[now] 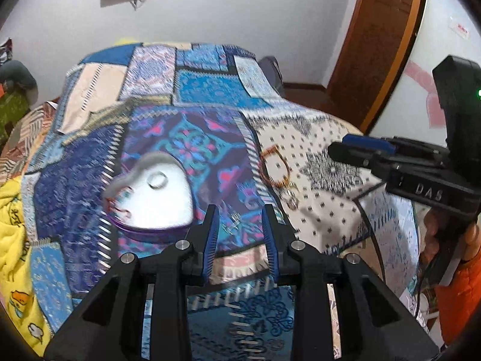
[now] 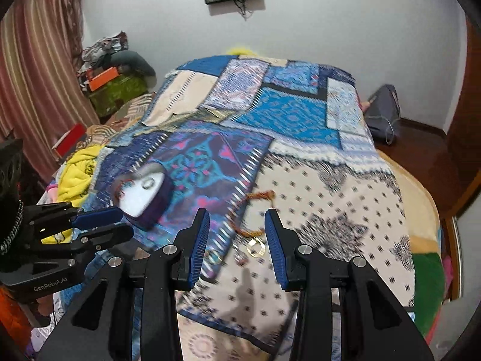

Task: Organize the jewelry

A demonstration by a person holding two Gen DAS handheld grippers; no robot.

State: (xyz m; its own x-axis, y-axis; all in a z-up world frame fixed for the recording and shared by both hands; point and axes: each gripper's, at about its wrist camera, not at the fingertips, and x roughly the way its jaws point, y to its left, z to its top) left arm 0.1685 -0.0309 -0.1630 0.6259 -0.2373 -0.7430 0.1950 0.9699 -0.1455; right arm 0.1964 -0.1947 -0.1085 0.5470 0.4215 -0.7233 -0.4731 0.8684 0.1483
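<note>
A heart-shaped purple jewelry box (image 1: pixel 153 198) with a white lining lies open on the patchwork bedspread, with a ring and a red piece inside; it also shows in the right wrist view (image 2: pixel 144 195). An amber bead bracelet (image 1: pixel 275 165) lies to its right, also seen in the right wrist view (image 2: pixel 255 210). Small gold rings (image 2: pixel 256 248) and a clear piece (image 2: pixel 241 258) lie below the bracelet. My left gripper (image 1: pixel 240 210) is open and empty, just right of the box. My right gripper (image 2: pixel 237 216) is open and empty above the bracelet and rings.
The patchwork bedspread (image 1: pixel 210 96) covers the bed. A yellow blanket (image 1: pixel 12 240) lies at the left. Clutter and boxes (image 2: pixel 114 87) sit by the striped curtain. A wooden door (image 1: pixel 375 39) stands at the right. A grey bag (image 2: pixel 384 108) lies on the floor.
</note>
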